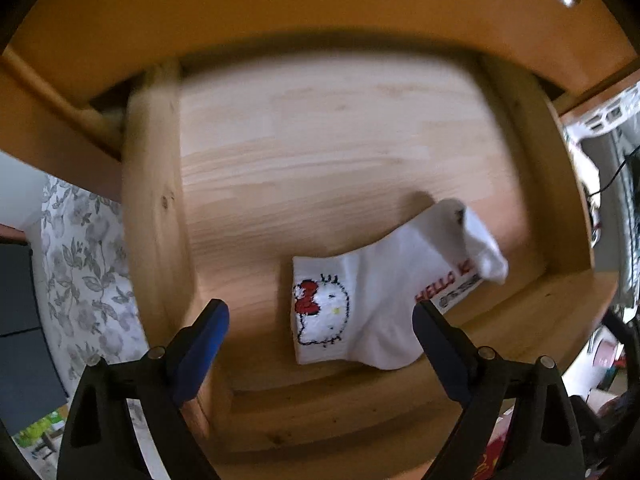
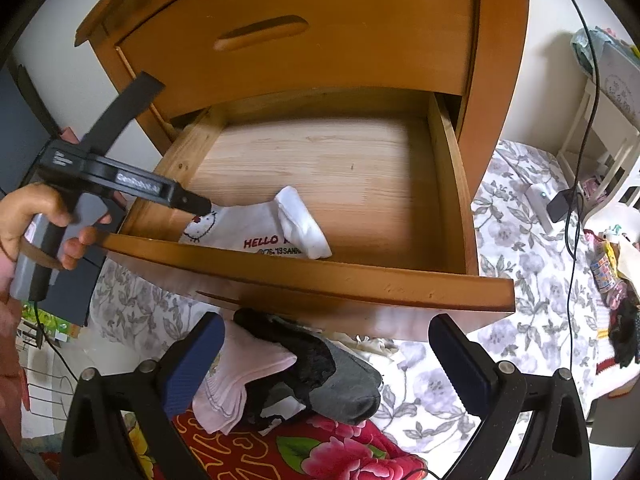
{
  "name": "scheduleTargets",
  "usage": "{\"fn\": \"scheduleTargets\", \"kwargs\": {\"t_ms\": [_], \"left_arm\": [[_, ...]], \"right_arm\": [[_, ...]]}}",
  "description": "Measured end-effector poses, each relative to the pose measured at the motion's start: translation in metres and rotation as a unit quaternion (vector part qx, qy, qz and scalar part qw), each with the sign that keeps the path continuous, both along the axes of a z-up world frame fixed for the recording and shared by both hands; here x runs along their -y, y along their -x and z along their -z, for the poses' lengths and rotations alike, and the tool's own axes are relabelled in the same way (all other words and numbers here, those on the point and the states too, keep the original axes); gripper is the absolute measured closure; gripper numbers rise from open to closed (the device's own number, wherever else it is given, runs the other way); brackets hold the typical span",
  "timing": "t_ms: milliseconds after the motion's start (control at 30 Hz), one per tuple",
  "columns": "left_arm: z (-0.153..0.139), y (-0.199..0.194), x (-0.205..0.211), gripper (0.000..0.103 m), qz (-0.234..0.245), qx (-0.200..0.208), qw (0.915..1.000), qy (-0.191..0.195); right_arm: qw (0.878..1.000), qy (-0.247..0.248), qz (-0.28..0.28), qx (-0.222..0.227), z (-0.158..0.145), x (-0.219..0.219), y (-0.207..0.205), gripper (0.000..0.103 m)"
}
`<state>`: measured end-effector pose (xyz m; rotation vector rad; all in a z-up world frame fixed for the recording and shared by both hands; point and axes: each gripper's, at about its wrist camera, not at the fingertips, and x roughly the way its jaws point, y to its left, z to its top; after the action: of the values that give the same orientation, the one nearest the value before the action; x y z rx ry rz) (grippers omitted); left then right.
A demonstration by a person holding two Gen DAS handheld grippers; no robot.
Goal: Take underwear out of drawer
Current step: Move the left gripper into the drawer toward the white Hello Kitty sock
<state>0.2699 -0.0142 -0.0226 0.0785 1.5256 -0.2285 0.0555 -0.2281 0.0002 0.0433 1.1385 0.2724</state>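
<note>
Left gripper (image 1: pixel 320 332) hung spread above the white sock (image 1: pixel 376 300) in the open drawer (image 2: pixel 452 184).
Right gripper (image 2: pixel 326 356) gaped empty; underwear pile (image 2: pixel 288 376) lay at its six o'clock.

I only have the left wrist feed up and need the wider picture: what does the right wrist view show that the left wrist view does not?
Only the right wrist view shows the closed upper drawer, the pile of removed clothes below the drawer front, between the open right gripper fingers, and the person's hand holding the left tool.

Only the left wrist view looks straight down between the open left gripper fingers onto the sock's cat face with a red bow.

Both show the open wooden drawer holding one white Hello Kitty sock, not yet gripped.
</note>
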Motion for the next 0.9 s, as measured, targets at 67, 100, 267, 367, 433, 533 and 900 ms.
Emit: {"fn": "scheduleTargets", "kwargs": {"t_ms": [67, 100, 267, 367, 433, 533, 900], "left_arm": [[0.007, -0.001, 0.003, 0.010, 0.010, -0.017, 0.9998, -0.008], [0.010, -0.001, 0.005, 0.010, 0.016, -0.023, 0.9995, -0.013], [0.022, -0.003, 0.019, 0.010, 0.044, -0.041, 0.9976, -0.035], [0.026, -0.005, 0.027, 0.014, 0.055, -0.047, 0.9965, -0.042], [0.030, -0.010, 0.036, 0.024, 0.062, -0.051, 0.9955, -0.051], [0.031, -0.013, 0.044, 0.025, 0.067, -0.053, 0.9943, -0.063], [0.042, -0.010, 0.046, 0.059, 0.091, -0.050, 0.9911, -0.083]], "right_arm": [[1.000, 0.000, 0.001, -0.002, 0.001, 0.000, -0.002, 0.000], [1.000, -0.001, 0.001, -0.003, 0.002, 0.000, -0.002, 0.000], [1.000, -0.004, -0.002, -0.007, 0.006, -0.001, -0.002, 0.000], [1.000, -0.004, -0.003, -0.007, 0.007, -0.001, -0.002, 0.000], [1.000, -0.004, -0.004, -0.007, 0.007, -0.002, -0.002, 0.000], [1.000, -0.007, -0.006, -0.007, 0.008, -0.003, -0.002, 0.000], [1.000, -0.012, -0.010, -0.010, 0.010, -0.003, -0.002, 0.000]]}}
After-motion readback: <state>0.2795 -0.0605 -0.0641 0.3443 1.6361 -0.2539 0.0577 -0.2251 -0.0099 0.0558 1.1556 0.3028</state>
